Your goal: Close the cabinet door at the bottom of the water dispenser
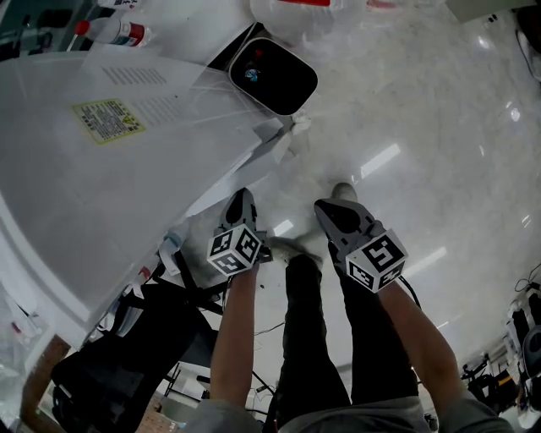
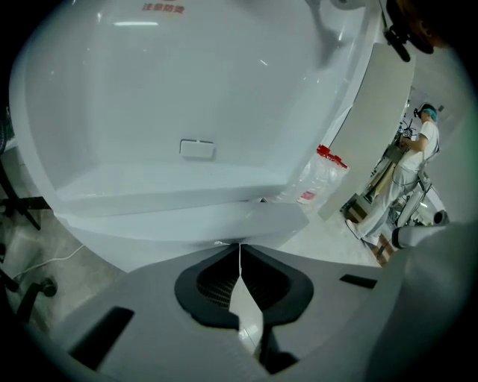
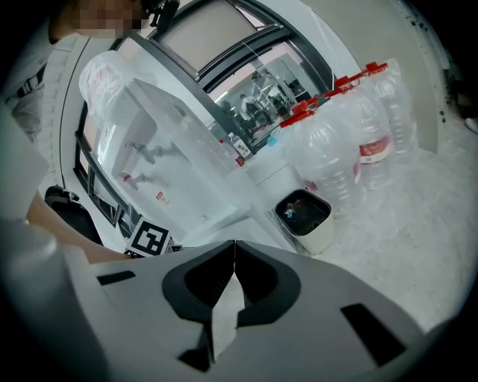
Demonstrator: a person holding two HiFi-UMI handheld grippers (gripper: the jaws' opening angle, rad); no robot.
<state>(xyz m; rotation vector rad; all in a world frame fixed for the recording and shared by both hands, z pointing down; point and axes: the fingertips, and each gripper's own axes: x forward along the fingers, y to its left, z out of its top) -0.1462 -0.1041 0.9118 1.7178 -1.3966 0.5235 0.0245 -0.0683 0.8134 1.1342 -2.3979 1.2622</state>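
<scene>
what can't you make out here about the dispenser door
- Left gripper view: whether the shut left gripper touches the cabinet door; white surfaces merge.
- Head view: yellow label, print too small.
- Left gripper view: red print, too small, at the top edge.

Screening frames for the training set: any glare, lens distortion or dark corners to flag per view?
Head view: ceiling-light streaks glare off the glossy pale stone floor, and the lower left is dim. Left gripper view: heavy fisheye bulges the white plastic water dispenser, with black vignette in the corners. Right gripper view: same vignette, the clear red-capped plastic bottles lean with the warp, and there is a mosaic patch at top left.
</scene>
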